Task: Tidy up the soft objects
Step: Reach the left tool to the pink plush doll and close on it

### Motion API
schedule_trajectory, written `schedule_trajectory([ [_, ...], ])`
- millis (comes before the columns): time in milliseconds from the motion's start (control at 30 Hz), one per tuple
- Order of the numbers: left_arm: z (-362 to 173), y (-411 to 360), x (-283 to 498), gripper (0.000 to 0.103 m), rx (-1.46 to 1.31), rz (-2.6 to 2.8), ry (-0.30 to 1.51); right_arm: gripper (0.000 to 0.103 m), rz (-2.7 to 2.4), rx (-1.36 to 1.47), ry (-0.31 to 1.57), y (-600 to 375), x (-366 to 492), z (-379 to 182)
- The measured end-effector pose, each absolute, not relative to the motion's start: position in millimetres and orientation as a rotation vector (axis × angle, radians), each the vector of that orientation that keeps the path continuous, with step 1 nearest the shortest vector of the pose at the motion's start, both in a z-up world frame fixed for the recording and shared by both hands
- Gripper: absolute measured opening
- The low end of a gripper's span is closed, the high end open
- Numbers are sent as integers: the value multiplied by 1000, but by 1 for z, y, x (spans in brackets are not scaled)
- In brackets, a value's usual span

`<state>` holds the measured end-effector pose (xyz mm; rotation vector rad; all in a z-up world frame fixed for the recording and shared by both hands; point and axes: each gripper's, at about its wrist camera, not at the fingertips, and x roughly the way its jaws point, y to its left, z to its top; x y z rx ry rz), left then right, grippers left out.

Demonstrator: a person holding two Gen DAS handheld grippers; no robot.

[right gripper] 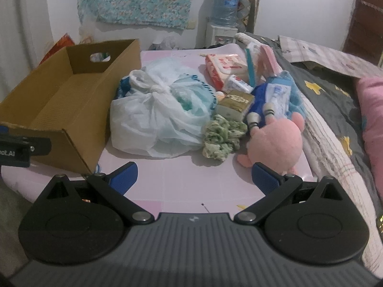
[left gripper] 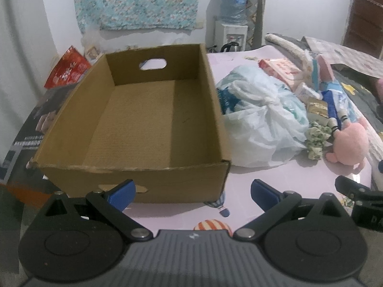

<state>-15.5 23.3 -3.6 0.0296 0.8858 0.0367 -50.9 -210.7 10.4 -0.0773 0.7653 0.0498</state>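
Note:
An empty cardboard box (left gripper: 134,119) (right gripper: 59,100) stands at the left of the pink table (left gripper: 275,181) (right gripper: 182,181). Right of it lie a knotted white plastic bag (left gripper: 258,124) (right gripper: 158,114), a green scrunchie (left gripper: 317,141) (right gripper: 223,135), a pink plush toy in blue clothes (left gripper: 349,141) (right gripper: 277,138), tissue packs (right gripper: 235,104) and a wet-wipe pack (left gripper: 280,70) (right gripper: 225,68). My left gripper (left gripper: 192,192) is open just in front of the box's near wall. My right gripper (right gripper: 194,177) is open above the table's near edge, short of the bag and plush. Neither holds anything.
A bed with a grey star-print blanket (right gripper: 335,100) and a pink pillow (right gripper: 371,114) borders the table on the right. A water dispenser (left gripper: 233,16) (right gripper: 223,16) stands at the back wall. A red bag (left gripper: 68,68) sits behind the box. The right gripper's body (left gripper: 359,196) shows at the left view's right edge.

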Motion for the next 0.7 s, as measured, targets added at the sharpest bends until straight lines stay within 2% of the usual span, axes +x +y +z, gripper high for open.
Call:
schedule_trajectory([
  [267,-3,-25,-22,103,65,-113,823,102,-31,59,609,-291,-85,-9],
  [400,-13,-58,-25,103,58,-213,813,102,-75,123,587,-338,-92,-23],
  [700,-37,-108,-9,99,-14,-349,820,102,29,345,556,-419,-40,-36],
])
